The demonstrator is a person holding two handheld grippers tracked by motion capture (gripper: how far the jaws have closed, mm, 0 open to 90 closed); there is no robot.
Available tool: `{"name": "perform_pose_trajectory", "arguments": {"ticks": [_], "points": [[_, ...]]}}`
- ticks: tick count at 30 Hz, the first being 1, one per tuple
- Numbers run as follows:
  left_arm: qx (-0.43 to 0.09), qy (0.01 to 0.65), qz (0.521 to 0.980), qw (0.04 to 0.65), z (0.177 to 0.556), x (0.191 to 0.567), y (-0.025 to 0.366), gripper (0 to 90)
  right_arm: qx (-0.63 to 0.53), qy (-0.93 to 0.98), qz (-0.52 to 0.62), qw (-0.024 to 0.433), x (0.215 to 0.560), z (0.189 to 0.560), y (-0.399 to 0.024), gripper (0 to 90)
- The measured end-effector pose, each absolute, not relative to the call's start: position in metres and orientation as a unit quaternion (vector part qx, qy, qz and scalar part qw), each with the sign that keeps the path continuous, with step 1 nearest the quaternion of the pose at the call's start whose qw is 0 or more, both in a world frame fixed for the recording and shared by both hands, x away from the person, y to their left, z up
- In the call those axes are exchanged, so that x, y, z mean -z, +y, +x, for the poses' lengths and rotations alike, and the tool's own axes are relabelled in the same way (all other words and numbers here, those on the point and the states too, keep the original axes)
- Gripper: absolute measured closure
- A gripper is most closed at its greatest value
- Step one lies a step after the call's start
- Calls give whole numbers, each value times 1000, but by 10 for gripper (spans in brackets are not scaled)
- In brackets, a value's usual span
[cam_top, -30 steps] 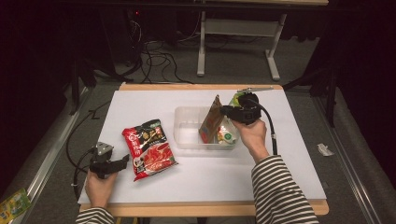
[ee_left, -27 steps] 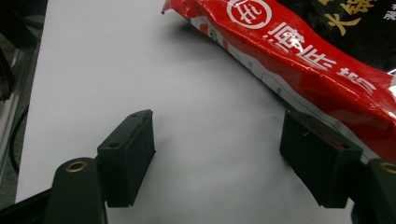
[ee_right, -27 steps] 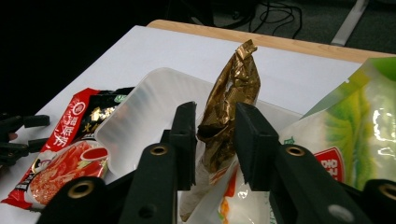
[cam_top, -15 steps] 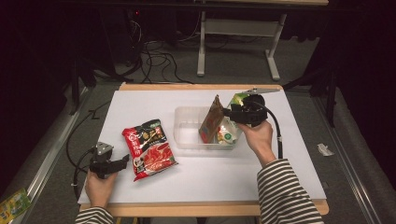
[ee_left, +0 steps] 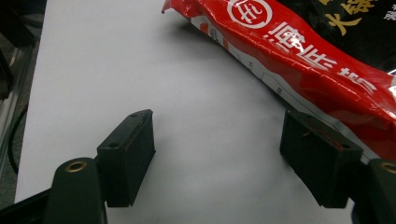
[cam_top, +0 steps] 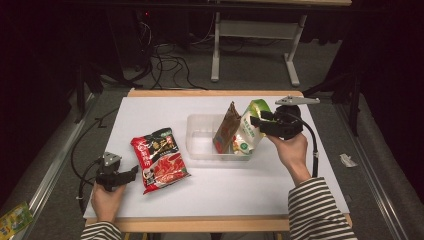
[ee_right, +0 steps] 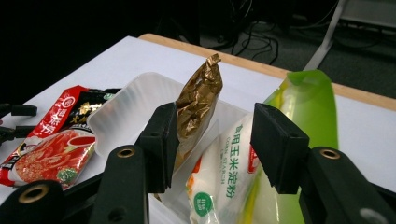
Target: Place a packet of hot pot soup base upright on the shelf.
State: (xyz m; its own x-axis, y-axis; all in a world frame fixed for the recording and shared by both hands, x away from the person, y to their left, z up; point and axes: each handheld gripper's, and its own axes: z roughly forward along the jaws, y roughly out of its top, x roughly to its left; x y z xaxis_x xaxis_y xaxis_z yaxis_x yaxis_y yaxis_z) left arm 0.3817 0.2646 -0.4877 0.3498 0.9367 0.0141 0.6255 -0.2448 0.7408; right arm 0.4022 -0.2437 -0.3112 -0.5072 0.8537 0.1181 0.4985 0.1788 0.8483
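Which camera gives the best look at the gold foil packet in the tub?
The right gripper view: the gold foil packet stands close up, crinkled top clear, leaning in the clear tub beside the green and white starch bag. The high view shows it smaller but whole.

- A white-topped rectangular table with a pale wooden edge (cam_top: 210, 223) stands in the middle — brightly lit, while everything around it falls off into gloom.
- A grey carpeted floor (cam_top: 250, 70) stretches out behind the table.
- A tangle of black cables (cam_top: 165, 60) lies on that floor, near the table's far left corner.
- A white metal frame with two upright legs (cam_top: 216, 55) stands further back, its feet on the carpet.
- A grey metal rail (cam_top: 47, 175) runs along the floor on the left side.
- A small white scrap (cam_top: 348, 160) lies on the carpet to the right — well apart from the table.
- The far back and both sides are nearly black.
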Motion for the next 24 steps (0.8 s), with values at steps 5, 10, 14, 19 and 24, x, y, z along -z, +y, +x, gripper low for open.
{"name": "perform_pose_trajectory", "arguments": {"ticks": [5, 10, 14, 19, 24], "points": [[-234, 520, 753, 329, 382, 487, 265, 263, -446, 744, 456, 198, 316, 393, -254, 517], [-235, 520, 753, 329, 382, 487, 265, 262, -438, 745, 455, 213, 321, 380, -268, 516], [-235, 520, 753, 329, 382, 487, 265, 262, -440, 736, 464, 221, 328, 368, -284, 515], [-234, 520, 753, 328, 382, 487, 265, 262, -442, 725, 478, 225, 338, 356, -302, 515], [-235, 521, 753, 328, 382, 487, 265, 262, -440, 716, 490, 231, 351, 346, -318, 516]]}}
